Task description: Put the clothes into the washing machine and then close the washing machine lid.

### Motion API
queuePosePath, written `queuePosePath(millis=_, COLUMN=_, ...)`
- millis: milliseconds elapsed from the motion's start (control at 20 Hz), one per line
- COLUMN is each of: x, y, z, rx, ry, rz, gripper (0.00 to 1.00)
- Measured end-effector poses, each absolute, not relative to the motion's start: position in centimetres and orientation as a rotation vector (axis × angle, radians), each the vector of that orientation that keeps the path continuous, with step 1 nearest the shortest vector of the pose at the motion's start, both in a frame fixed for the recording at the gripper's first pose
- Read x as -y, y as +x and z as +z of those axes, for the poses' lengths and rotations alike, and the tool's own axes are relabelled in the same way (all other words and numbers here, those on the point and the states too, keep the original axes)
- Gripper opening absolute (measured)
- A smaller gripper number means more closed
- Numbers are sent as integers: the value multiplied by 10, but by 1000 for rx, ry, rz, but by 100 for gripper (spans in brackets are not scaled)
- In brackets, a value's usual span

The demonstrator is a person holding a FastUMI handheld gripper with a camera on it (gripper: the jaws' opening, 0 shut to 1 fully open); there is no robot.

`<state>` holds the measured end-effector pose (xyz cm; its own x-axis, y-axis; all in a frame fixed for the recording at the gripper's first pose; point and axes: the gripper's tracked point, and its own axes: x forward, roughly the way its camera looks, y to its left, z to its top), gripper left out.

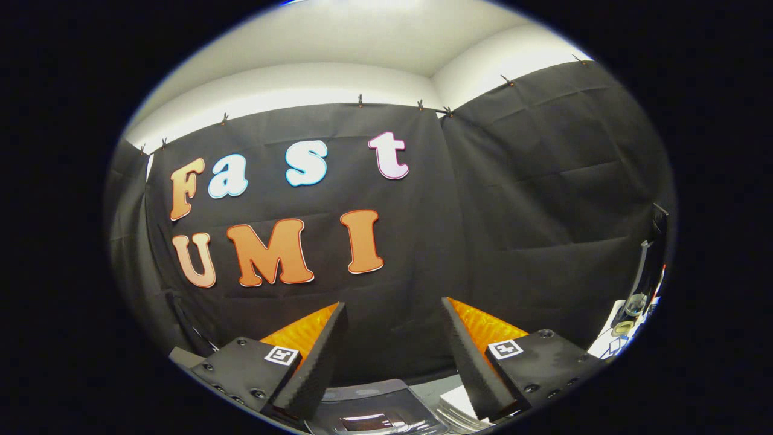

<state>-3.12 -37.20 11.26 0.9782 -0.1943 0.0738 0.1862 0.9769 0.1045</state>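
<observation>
Facing the black cloth wall (531, 199) of the booth, the hand-held two-finger gripper (392, 314) points level into the corner where two panels of draped fabric meet, its ridged fingers (314, 368) spread wide apart with nothing between them. Each finger carries a dark mounting block fitted with a small square black-and-white marker tag (282, 355) (one on either side).

Low down between the fingers and just ahead of them lies a dark, glossy, translucent panel with rounded corners (374, 408), which appears to be the washing machine's lid seen from above; whether it is shut or raised cannot be told from this angle. Just beside it, against the inner edge of the right finger, a pale ribbed surface (456, 411) shows, possibly part of the machine's top.

The cloth wall hangs from small dark clips (360, 100) pinned along its upper hem, and above it runs a plain white wall (290, 84) meeting a white ceiling (362, 36). Far off beyond the right finger, at the edge of the drapery, stands a dark upright frame (649, 266) with some white and pale fittings (625, 320) at its foot, too small and distorted to identify.
</observation>
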Motion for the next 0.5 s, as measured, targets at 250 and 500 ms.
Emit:
queuePosePath(millis=250, x=364, y=-34, z=116, rx=88, ry=80, rz=-181, gripper=99)
queuePosePath(millis=500, x=362, y=-33, z=114, rx=81, ry=87, rz=-184, gripper=99)
